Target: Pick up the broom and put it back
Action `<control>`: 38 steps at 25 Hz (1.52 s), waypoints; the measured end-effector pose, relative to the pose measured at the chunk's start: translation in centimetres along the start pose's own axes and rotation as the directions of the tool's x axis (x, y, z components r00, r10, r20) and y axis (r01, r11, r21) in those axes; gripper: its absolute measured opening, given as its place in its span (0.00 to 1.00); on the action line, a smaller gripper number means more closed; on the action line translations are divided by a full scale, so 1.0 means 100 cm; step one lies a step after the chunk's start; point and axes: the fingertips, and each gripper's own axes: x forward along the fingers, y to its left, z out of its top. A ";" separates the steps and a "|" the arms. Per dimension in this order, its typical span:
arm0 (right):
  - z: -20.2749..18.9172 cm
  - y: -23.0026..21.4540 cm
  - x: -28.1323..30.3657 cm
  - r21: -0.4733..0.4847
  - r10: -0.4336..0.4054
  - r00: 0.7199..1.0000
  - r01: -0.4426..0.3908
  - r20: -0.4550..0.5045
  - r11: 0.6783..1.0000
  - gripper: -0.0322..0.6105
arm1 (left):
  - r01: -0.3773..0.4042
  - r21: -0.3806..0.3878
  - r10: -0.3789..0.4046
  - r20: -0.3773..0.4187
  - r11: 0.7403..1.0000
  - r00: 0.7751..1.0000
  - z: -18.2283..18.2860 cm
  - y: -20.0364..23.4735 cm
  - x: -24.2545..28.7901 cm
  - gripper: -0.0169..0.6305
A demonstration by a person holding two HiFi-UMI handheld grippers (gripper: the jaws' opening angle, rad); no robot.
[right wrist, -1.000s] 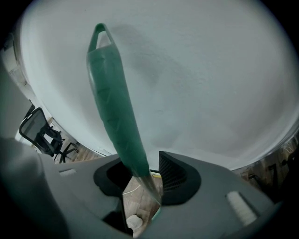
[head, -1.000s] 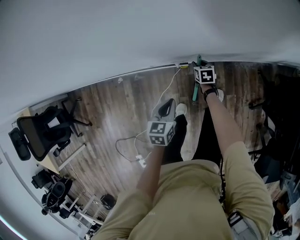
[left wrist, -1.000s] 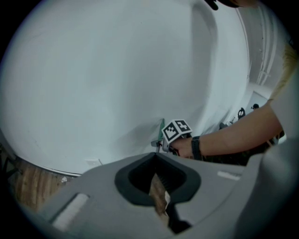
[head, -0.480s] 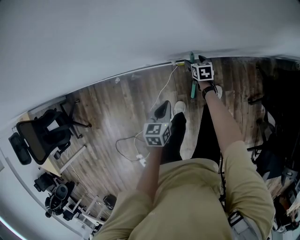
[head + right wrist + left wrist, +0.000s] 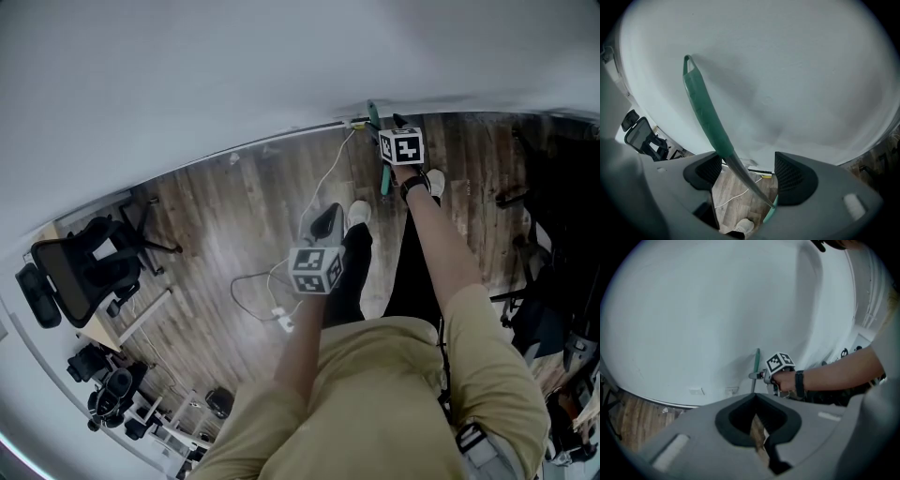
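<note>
The broom [image 5: 705, 112] stands on end at the far side of the room, its teal grip slanting up to the white wall [image 5: 234, 66], where the hanging loop at its tip seems to rest. The put-back therefore looks all but done. The right gripper [image 5: 747, 171] is around the bare metal part of the handle. Its jaws have just been opening and now stand wide, with the shaft passing between the pads and closer to the left one, neither pad clamping it. What is left, by my reading, is to draw that gripper back off the handle without nudging it sideways, since a broom propped this way would probably slide along the wall. The left gripper [image 5: 757, 420] hangs nearer the person, over the wooden floor [image 5: 225, 216], with its jaws together and nothing between them. Room is tight at the far edge, where the skirting meets the floor. A white cable [image 5: 328, 183] trails from the wall past the broom's foot, and the person's shoe [image 5: 359, 214] is close by. Dark furniture [image 5: 562, 216] crowds the right, and an office chair [image 5: 80, 267] stands well off to the left, with bare boards between.
</note>
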 end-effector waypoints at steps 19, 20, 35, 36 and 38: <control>-0.018 0.039 -0.109 0.143 -0.057 0.988 0.036 0.144 0.989 0.63 | -0.009 -0.033 0.012 0.079 0.999 0.997 0.027 0.002 -0.031 0.03; -0.017 0.041 -0.128 0.146 -0.072 0.984 0.048 0.162 0.988 0.61 | 0.000 -0.024 0.003 0.096 1.000 0.995 0.038 -0.002 -0.034 0.03; 0.178 0.121 -0.412 -0.073 -0.122 0.749 0.221 0.651 0.973 0.18 | 0.130 0.270 -0.244 0.448 0.954 0.860 0.264 -0.104 -0.140 0.03; 0.187 0.127 -0.430 -0.075 -0.120 0.723 0.231 0.680 0.970 0.12 | 0.130 0.286 -0.256 0.465 0.950 0.848 0.274 -0.109 -0.149 0.03; 0.201 0.142 -0.460 -0.083 -0.117 0.677 0.255 0.727 0.963 0.06 | 0.130 0.319 -0.282 0.495 0.939 0.822 0.291 -0.119 -0.167 0.03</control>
